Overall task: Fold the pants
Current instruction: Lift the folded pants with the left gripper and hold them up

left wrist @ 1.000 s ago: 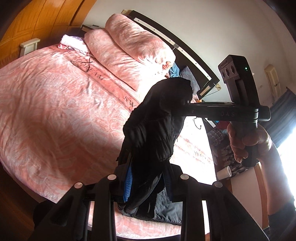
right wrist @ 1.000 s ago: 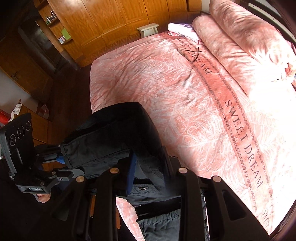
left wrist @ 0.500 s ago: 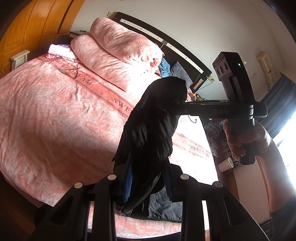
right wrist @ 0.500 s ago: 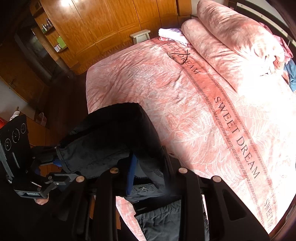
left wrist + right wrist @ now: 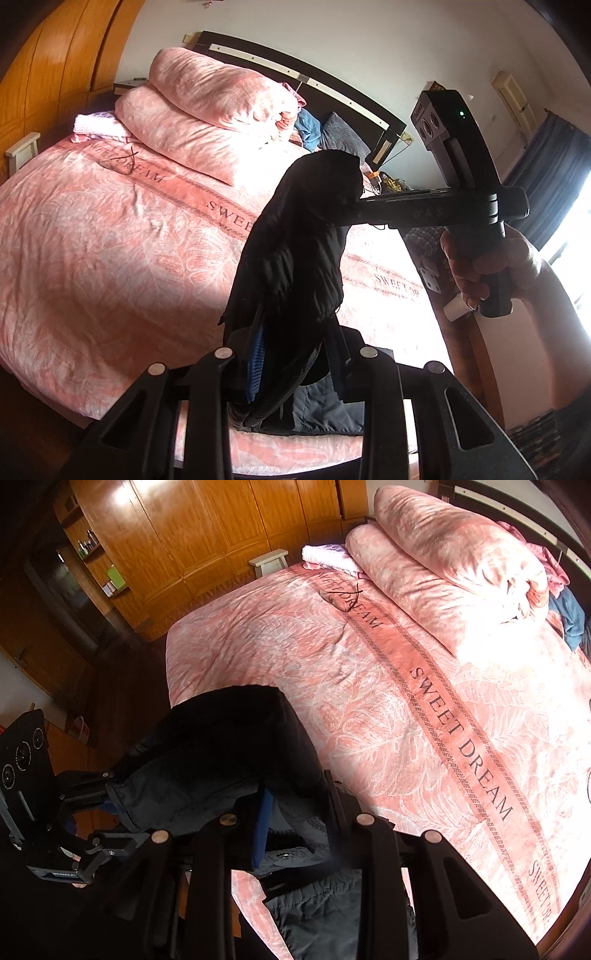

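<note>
Bedroom with a large bed and wooden wardrobes

The bed [image 5: 369, 709] has a pink cover, two pink pillows [image 5: 207, 110] and a dark headboard [image 5: 306, 79]. Wooden wardrobe [image 5: 207, 528] stands behind; white wall [image 5: 369, 44]; bright window with blue curtain [image 5: 546, 166].

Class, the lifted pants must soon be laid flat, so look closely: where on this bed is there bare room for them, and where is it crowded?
Both grippers, left and right, hold the pants up. Free: the wide bedspread between the lettered stripe and the wardrobe-side edge. Crowded: the headboard end, with stacked pillows, a folded towel and blue clothes.
</note>
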The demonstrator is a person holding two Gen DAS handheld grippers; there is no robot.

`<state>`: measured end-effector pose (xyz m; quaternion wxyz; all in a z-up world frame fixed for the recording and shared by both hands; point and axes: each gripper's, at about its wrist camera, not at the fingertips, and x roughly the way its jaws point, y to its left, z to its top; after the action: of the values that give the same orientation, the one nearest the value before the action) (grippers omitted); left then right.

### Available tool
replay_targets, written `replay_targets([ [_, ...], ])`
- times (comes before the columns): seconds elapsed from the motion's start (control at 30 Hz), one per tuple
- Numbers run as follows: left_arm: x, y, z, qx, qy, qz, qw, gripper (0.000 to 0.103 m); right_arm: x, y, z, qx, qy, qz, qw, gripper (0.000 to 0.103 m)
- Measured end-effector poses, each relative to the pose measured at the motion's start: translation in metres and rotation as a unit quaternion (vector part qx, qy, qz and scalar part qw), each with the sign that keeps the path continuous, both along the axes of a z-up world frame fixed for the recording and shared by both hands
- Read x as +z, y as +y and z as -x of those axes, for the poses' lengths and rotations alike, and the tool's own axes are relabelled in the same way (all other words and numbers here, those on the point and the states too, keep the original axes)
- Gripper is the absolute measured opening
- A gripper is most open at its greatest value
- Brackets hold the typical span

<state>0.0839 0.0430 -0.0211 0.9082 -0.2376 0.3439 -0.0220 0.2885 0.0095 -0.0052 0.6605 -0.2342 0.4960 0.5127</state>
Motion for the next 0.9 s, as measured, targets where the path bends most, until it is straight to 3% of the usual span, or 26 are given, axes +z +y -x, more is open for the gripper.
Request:
replay_targets([
  [0.9, 0.007, -0.082, -0.022, -0.079, 0.002, -0.062, 0.9949, 0.029, -0.007, -0.095, -0.011, -0.072, 0.003, -0.03, 0.997, 0.025],
])
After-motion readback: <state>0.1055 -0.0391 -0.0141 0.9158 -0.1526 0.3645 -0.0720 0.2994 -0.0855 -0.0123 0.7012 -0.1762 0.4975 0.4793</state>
